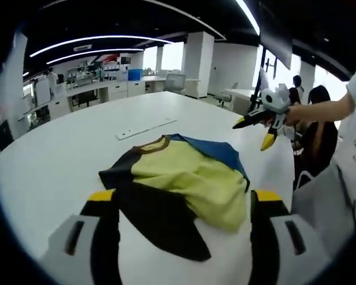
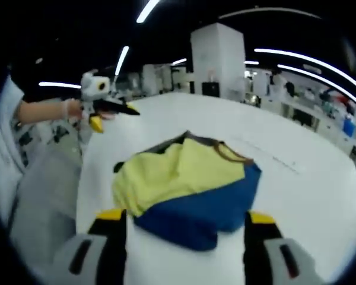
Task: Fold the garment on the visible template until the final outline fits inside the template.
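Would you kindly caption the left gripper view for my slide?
Open left gripper poised above a rumpled yellow, black and blue shirt on a white table.

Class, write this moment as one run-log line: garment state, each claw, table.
garment: crumpled, yellow/blue/black, unfolded | left claw: open, holds nothing | right claw: open, holds nothing | table: white

Long ceiling light strips (image 1: 101, 41) are the brightest light in the left gripper view, curving toward eleven o'clock, and the fisheye bends them into arcs. Daylight from windows (image 1: 172, 56) near twelve o'clock washes out white. The white table (image 1: 59, 160) reflects evenly, without hard shadows (only a faint dark edge under the garment (image 1: 178, 184)). The right gripper view is softer, with light strips (image 2: 308, 59) smeared at two o'clock. Edges in both views stretch and blur.
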